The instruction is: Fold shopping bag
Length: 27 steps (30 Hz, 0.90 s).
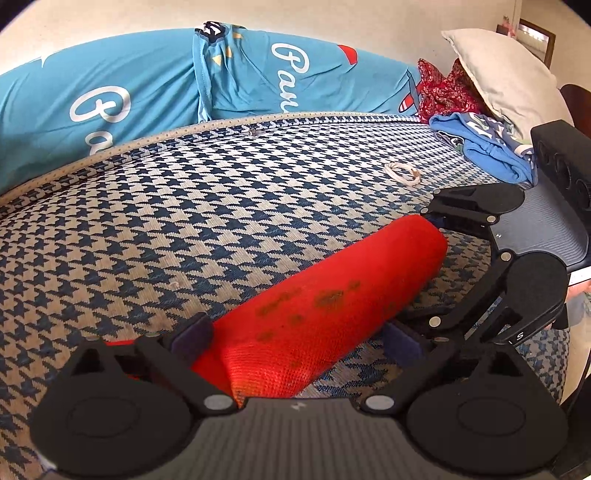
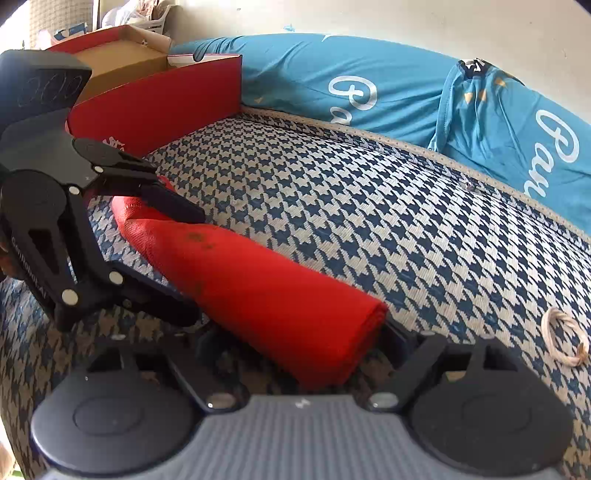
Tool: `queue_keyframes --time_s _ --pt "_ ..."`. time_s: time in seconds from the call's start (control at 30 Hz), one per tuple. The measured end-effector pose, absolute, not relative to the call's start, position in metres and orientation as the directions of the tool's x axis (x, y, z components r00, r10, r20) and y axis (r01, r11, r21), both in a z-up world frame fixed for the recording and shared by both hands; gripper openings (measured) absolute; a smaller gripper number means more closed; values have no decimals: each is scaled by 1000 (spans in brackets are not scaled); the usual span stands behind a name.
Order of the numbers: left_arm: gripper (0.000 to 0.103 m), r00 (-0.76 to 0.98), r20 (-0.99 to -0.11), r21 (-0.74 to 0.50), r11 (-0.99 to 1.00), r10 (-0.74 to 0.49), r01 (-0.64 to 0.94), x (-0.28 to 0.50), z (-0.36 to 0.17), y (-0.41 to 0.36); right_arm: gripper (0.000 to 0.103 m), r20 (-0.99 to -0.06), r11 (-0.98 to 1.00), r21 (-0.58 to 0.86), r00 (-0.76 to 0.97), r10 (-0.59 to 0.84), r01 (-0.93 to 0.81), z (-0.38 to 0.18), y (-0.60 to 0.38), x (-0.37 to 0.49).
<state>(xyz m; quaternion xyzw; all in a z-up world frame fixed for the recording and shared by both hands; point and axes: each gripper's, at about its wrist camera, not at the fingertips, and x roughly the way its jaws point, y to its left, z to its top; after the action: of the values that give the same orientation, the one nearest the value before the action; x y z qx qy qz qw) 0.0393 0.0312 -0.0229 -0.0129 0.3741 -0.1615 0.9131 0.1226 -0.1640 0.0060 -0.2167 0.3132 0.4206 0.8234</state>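
Both grippers stand wide open astride a rolled red shopping bag of coarse woven mesh, lying on a blue-and-cream houndstooth mattress. The left gripper brackets one end, the right gripper the other; whether their pads press the cloth I cannot tell. A pale rubber band lies nearby, with a turquoise printed bolster behind.

Houndstooth mattress w/ blue bolster, cream wall.
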Motion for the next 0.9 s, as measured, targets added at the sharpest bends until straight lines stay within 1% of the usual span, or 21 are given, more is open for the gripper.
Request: queue_keyframes --time_s 0.07,0.1,0.13,0.17,0.4,0.57,0.8,0.9 --pt "98 666 -681 -138 947 -304 291 40 -24 31 67 -702 556 -86 446 554 -826 9 -167 123" --pt "98 665 -683 -131 947 -301 294 39 -24 30 65 -705 557 -88 446 551 -826 10 -168 121" --pt "98 664 -685 -123 947 -298 297 39 -24 28 61 -707 557 -90 446 548 -826 10 -169 120" --pt "98 663 -687 -121 946 -298 300 38 -24 28 60 -709 555 -91 445 546 -827 11 -170 119" --pt "98 645 -702 -105 940 -302 326 24 -24 23 58 -726 550 -89 433 535 -830 17 -177 109" --pt "98 627 -717 -100 935 -305 340 0 -24 18 58 -736 535 -109 429 523 -838 25 -181 91" --pt "98 613 -737 -57 930 -284 363 -36 -24 6 58 -742 545 -121 440 506 -830 23 -183 50" --pt "99 617 -741 -26 930 -265 368 -51 -24 -2 60 -739 572 -127 462 490 -810 19 -182 27"
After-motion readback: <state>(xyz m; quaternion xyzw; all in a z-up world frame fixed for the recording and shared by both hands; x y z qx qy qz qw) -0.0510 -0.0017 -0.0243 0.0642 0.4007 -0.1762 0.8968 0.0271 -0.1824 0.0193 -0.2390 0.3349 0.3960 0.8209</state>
